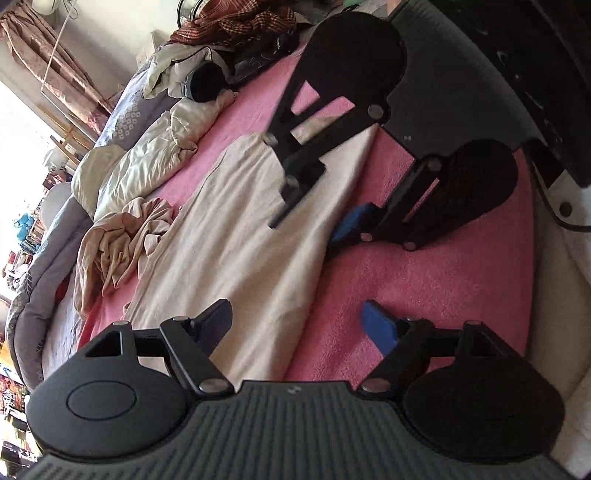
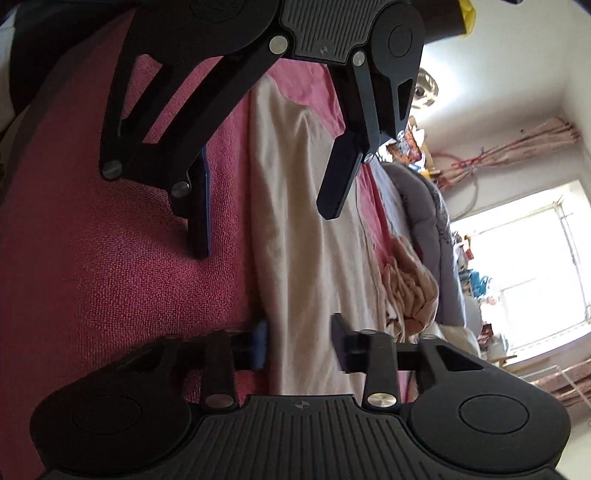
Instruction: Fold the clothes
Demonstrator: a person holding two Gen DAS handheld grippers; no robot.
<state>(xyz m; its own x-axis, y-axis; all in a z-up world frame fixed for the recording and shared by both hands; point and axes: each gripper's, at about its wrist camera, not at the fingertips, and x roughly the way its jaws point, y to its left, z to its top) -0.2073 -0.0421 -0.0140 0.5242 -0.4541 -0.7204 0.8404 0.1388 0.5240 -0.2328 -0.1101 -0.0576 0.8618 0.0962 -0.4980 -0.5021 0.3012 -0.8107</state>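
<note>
This is a bedroom in a home: a bed with a pink blanket (image 1: 424, 280), a crumpled duvet (image 1: 147, 162) at ten o'clock, brown curtains (image 1: 55, 62) beside a bright window (image 2: 524, 269).

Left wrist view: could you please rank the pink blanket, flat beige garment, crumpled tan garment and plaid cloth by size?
The pink blanket, flat beige garment, crumpled tan garment; plaid cloth looks smallest but lies farther, so unsure.

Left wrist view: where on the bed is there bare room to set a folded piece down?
Bare pink blanket right of the spread cream garment in this view, out to the blanket's edge. Crowded: crumpled beige garment on its left, clothes pile at the far end.
</note>
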